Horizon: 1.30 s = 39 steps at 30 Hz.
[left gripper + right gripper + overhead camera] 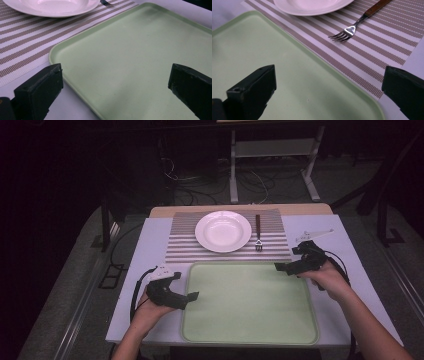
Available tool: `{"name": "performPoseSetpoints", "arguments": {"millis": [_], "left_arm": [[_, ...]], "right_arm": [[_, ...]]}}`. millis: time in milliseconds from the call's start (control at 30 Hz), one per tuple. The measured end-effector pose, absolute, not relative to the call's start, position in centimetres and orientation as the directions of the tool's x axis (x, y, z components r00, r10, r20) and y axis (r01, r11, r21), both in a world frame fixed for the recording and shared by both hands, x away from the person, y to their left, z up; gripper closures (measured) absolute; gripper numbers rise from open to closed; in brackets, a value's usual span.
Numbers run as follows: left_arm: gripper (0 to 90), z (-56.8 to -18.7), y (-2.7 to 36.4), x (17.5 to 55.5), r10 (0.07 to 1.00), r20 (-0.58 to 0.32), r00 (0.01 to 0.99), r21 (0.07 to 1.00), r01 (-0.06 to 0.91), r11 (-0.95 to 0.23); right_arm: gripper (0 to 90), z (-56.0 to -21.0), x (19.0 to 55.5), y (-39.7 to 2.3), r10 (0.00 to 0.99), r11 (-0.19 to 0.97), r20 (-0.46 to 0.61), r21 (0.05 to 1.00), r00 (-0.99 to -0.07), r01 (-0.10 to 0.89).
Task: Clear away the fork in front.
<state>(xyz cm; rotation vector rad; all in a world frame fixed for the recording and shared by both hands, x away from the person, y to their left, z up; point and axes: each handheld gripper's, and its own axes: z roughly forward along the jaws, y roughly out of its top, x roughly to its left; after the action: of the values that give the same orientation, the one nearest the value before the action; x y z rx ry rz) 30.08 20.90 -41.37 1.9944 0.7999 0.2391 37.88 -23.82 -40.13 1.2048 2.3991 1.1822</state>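
Both the left gripper (186,289) and right gripper (287,259) stand wide open and empty beside the green tray (250,340); risk: uneven bites tilt it into the fork (258,234) and white plate (223,231).

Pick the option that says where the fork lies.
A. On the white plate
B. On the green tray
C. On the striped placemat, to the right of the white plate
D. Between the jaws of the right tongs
C: in the high view the fork lies flat on the striped placemat just right of the white plate, tines toward the green tray; the right tongs stand open, holding nothing.
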Motion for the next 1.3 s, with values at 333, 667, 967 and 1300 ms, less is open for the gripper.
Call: {"name": "performPoseSetpoints", "arguments": {"millis": [333,667,967,1300], "left_arm": [[0.0,-41.3,21.0,30.1,0.624,-0.149,0.767,0.83,0.44,-0.343],[0.0,-41.3,21.0,30.1,0.626,-0.153,0.764,0.831,0.442,-0.337],[0.0,-41.3,21.1,30.1,0.627,-0.154,0.763,0.832,0.443,-0.335],[0.0,-41.3,21.2,30.2,0.628,-0.156,0.763,0.833,0.443,-0.332]], "right_arm": [[0.0,-39.3,40.2,-23.0,0.769,0.331,0.155,0.733,-0.62,0.594],[0.0,-38.7,42.1,-22.3,0.784,0.331,0.151,0.719,-0.603,0.611],[0.0,-38.8,44.0,-21.6,0.798,0.334,0.146,0.701,-0.585,0.63],[0.2,-39.0,46.1,-20.8,0.816,0.338,0.132,0.681,-0.563,0.649]]}}
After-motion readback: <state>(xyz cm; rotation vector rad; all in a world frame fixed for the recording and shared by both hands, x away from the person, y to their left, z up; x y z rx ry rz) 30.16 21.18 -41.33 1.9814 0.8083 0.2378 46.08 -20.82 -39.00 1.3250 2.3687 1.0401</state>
